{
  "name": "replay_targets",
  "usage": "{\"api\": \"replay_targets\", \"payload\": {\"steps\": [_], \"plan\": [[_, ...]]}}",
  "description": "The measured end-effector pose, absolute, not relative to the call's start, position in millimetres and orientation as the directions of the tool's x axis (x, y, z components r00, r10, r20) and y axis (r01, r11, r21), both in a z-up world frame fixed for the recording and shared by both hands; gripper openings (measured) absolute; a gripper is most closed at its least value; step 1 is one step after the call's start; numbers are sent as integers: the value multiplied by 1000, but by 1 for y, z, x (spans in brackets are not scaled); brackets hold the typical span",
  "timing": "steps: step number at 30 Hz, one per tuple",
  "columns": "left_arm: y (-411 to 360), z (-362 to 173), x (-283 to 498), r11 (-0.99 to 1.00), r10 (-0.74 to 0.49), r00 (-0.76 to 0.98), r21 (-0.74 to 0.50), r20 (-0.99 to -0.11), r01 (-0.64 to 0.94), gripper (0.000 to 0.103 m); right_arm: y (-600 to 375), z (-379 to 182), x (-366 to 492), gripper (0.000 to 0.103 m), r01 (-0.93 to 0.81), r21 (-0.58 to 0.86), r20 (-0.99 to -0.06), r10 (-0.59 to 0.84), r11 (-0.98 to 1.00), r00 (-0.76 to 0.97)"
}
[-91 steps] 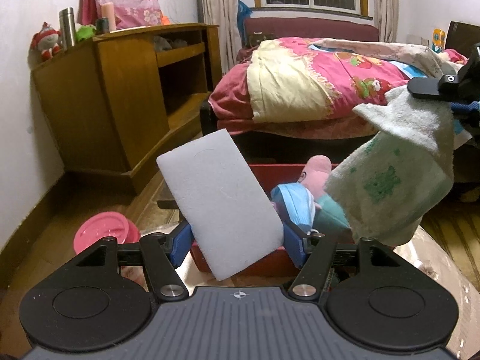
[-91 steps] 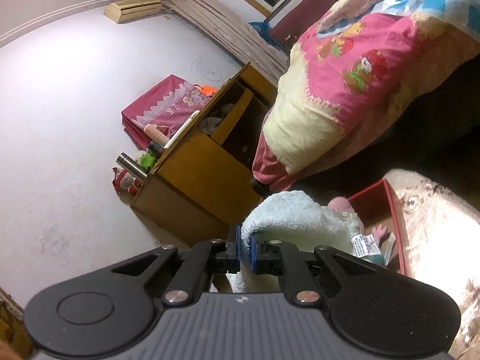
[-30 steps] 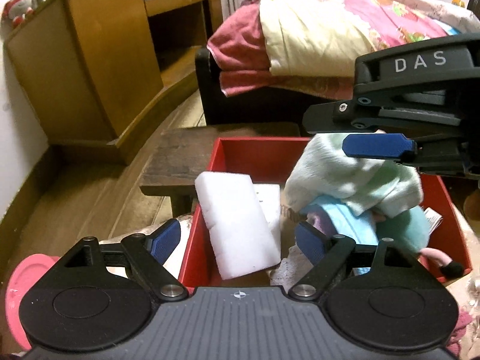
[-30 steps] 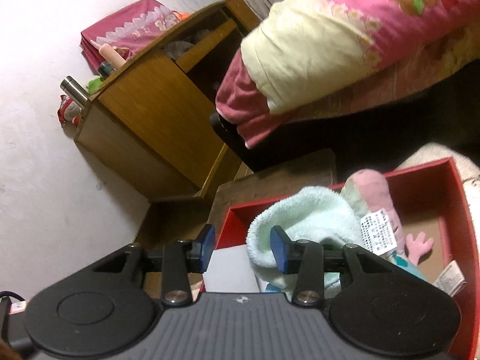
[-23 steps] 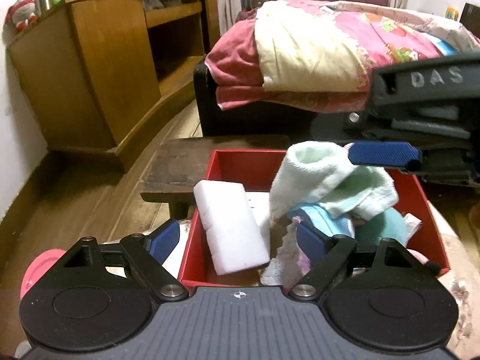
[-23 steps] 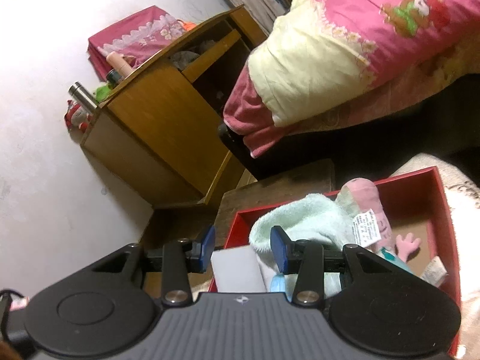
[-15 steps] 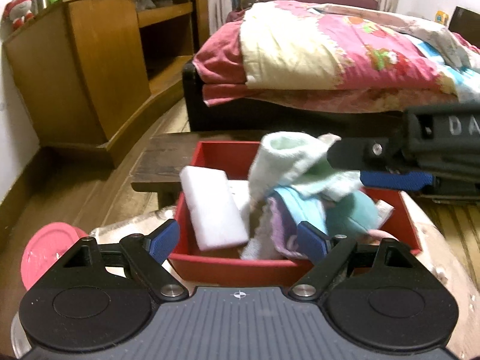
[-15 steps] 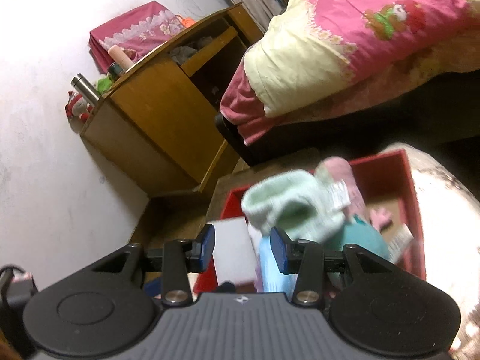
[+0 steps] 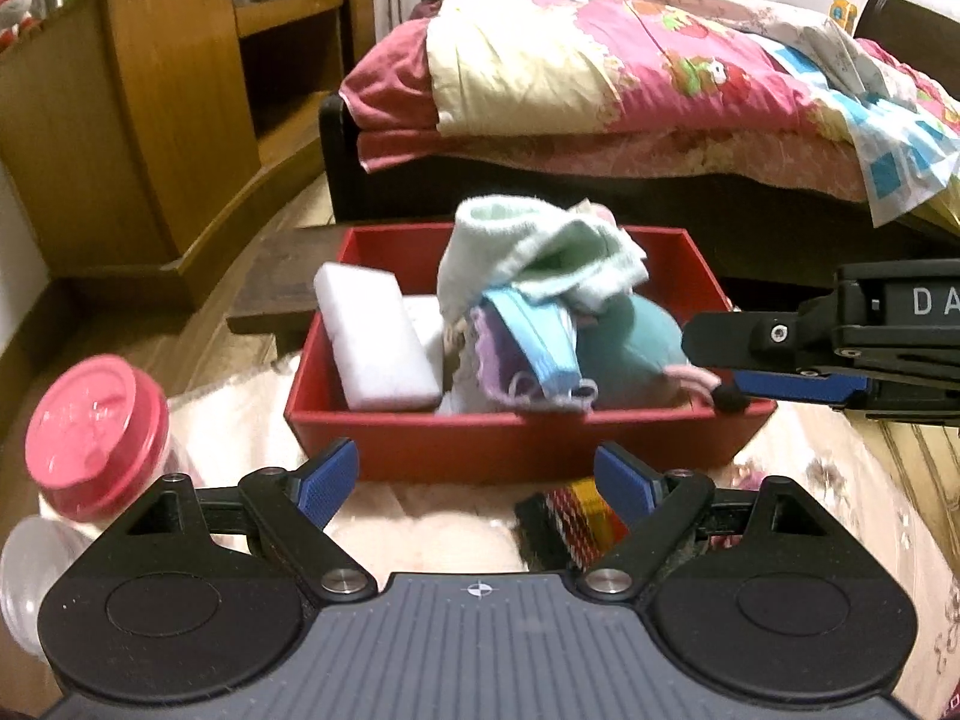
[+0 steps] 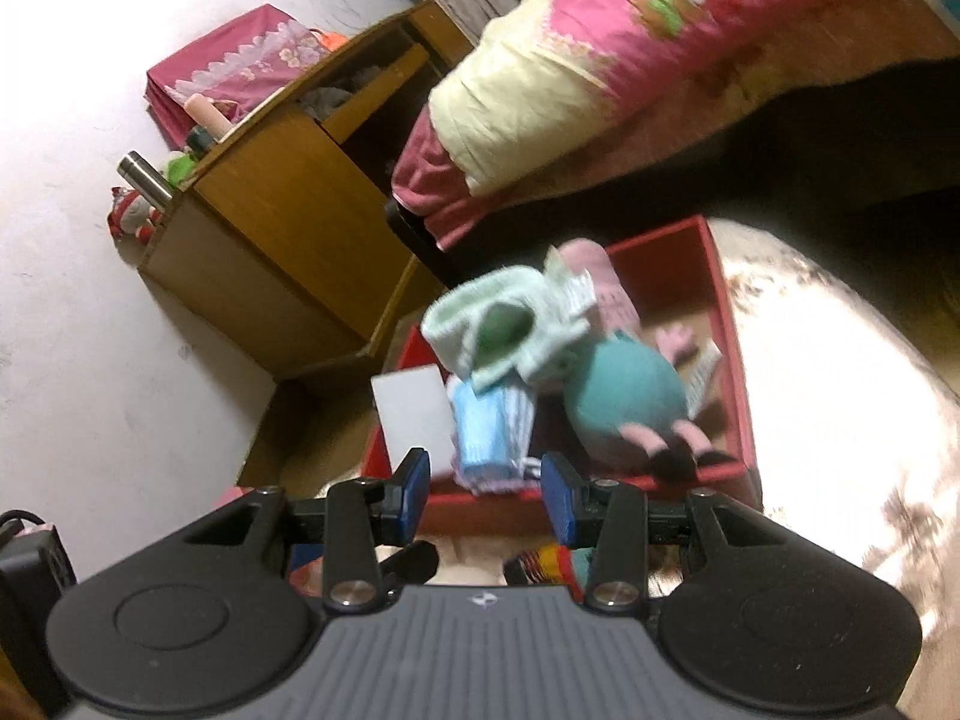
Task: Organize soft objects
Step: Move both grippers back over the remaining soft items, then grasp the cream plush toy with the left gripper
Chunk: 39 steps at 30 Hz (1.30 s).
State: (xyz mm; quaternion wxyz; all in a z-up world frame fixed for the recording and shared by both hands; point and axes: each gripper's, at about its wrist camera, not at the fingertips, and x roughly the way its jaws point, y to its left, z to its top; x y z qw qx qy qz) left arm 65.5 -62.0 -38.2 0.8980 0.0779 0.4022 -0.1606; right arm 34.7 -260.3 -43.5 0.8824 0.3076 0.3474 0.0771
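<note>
With both the left gripper (image 9: 477, 477) and right gripper (image 10: 486, 492) gaping empty, the pale green towel (image 9: 528, 252) sits in the red rectangular box (image 9: 516, 444); next, probably the striped cloth (image 9: 570, 519).

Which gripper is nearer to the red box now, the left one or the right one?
Right. The right gripper hangs beside the red box, at its right front corner, by the plush toy's feet. The left gripper sits back from the box's front wall, jaws open and empty.
</note>
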Motion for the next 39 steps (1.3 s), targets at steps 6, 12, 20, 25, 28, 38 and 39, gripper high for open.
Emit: {"api": "replay_targets", "payload": {"steps": [6,12,20,25,28,38,39], "plan": [[-55,-42,53,932,-242,594,-15,-768,361,84,-261,-52,14,13,99,611,-576,355,785,736],[-47,-47,40,923,-266,560,-40,-785,382,84,-261,-66,-6,13,134,592,-616,339,795,711],[-40,-60,38,926,-281,494,-97,-823,366,85,-263,-81,-16,13,146,574,-659,349,806,666],[-43,-73,57,947,-224,488,-69,-844,314,85,-269,-83,-15,14,160,577,-665,347,801,661],[-44,-85,73,960,-190,470,-62,-862,274,89,-271,-85,-12,14,162,578,-669,352,800,655],[-54,-118,97,966,-39,425,74,-904,246,93,-278,-92,-3,18,186,587,-684,361,788,634],[-52,-124,98,967,-30,404,77,-914,245,90,-278,-92,-3,18,185,584,-686,359,790,633]]}}
